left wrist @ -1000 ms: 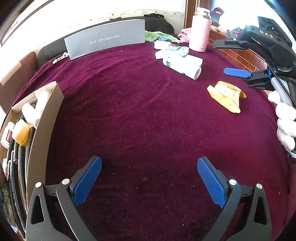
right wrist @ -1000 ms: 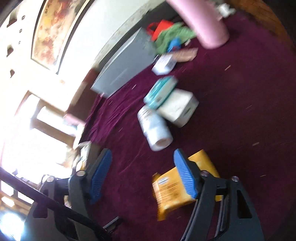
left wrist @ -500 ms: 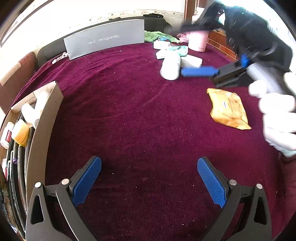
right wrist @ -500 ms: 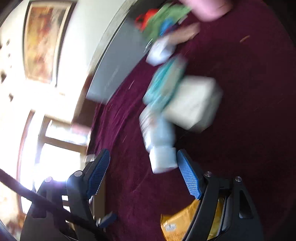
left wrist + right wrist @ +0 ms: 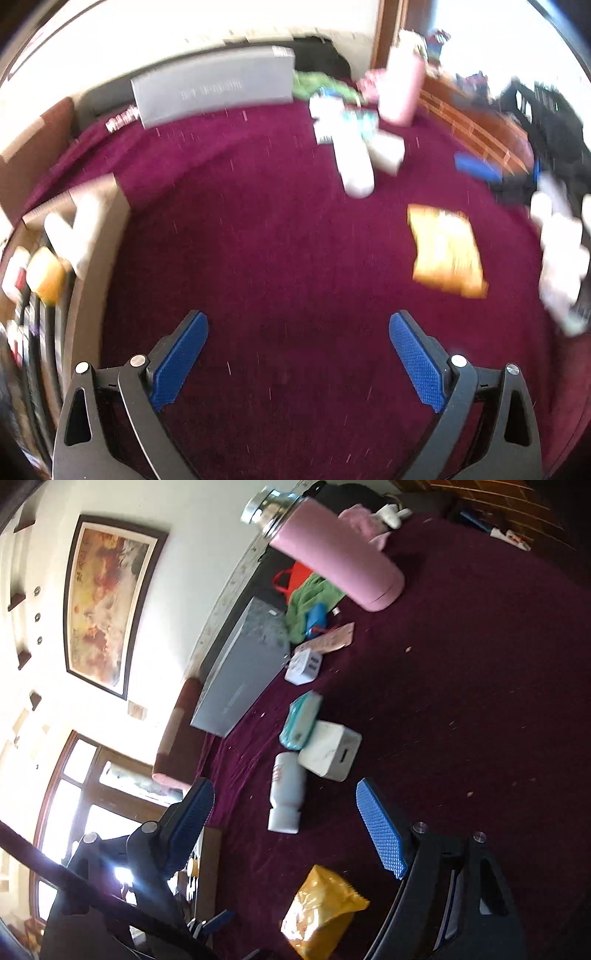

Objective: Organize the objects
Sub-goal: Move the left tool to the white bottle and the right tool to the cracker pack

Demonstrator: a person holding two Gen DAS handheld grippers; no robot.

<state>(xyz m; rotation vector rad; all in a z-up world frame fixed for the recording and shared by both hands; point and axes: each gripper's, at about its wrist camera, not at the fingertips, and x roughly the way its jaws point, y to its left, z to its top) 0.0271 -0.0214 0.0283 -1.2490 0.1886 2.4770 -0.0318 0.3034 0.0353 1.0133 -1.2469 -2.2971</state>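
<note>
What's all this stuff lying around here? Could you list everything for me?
cloth: 1, maroon, covers the surface
flask: 1, pink, far side
grey box: 1, far edge
green rag: 1, behind the flask
adapter: 1, white, by the grey box
teal pack: 1, mid-cloth
white box: 1, touching the teal pack
bottle: 1, white, lying down
pouch: 1, yellow, nearest
tray: 1, cardboard, left, holds small items
painting: 1, wall
left tongs: open, empty
right tongs: open, empty
</note>
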